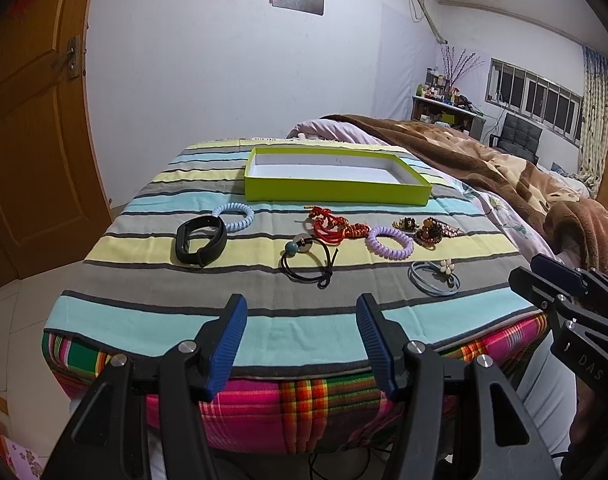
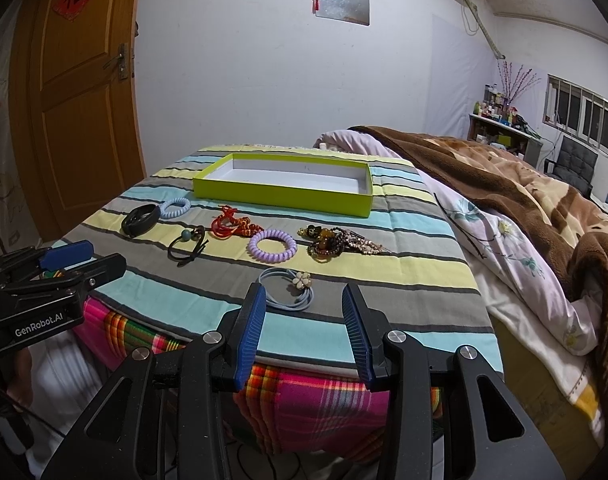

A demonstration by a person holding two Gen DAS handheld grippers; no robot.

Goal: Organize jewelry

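Note:
An empty lime-green box (image 1: 336,191) (image 2: 279,196) lies at the far side of a striped cloth. In front of it lie a black wristband (image 1: 199,240) (image 2: 139,220), a pale blue coil tie (image 1: 233,216) (image 2: 175,207), a red cord bracelet (image 1: 336,226) (image 2: 233,226), a black hair tie with beads (image 1: 308,258) (image 2: 187,246), a purple coil tie (image 1: 390,242) (image 2: 272,245), brown beaded pieces (image 1: 428,230) (image 2: 332,240) and a blue hair tie with a flower (image 1: 436,278) (image 2: 291,288). My left gripper (image 1: 301,312) and right gripper (image 2: 304,300) hover open at the near edge, both empty.
The striped cloth (image 1: 263,316) covers a stool with a plaid side (image 2: 312,408). A bed with a brown blanket (image 2: 524,184) lies to the right. A wooden door (image 1: 27,120) stands at the left, a white wall behind.

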